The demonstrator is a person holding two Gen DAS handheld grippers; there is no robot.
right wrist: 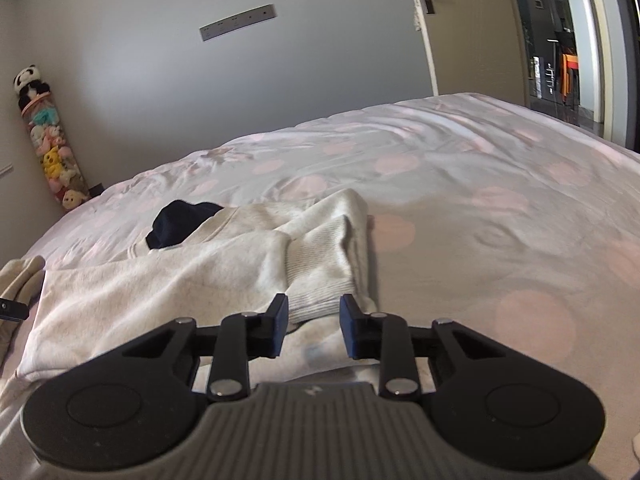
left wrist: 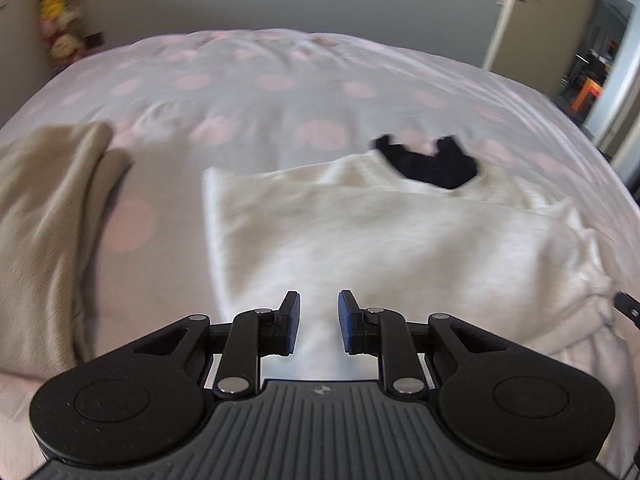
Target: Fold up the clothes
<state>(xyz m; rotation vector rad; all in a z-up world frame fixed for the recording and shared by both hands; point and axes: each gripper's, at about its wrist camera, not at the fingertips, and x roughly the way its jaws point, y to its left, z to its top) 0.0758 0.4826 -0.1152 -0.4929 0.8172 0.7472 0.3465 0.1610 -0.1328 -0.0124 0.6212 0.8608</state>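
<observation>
Spotted bedspread (right wrist: 480, 208), cream sweatshirt (right wrist: 160, 280) under both tools, right tool (right wrist: 313, 316) and left tool (left wrist: 319, 312) spread, empty.

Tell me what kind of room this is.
Most likely a bedroom in a home: a bed with a pink-dotted cover, a tall clear tube of plush toys in the corner, and a door standing open.

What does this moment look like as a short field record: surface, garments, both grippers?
surface: bed with pink-dotted cover
main garment: cream sweatshirt, lying partly folded
sleeve cuff: ribbed cuff folded onto the body, just ahead of the right gripper
dark item: navy cloth at the sweatshirt's neck
other garment: beige garment beside the sweatshirt
left gripper: open, nothing between the jaws
right gripper: open, over the sweatshirt, not gripping
</observation>
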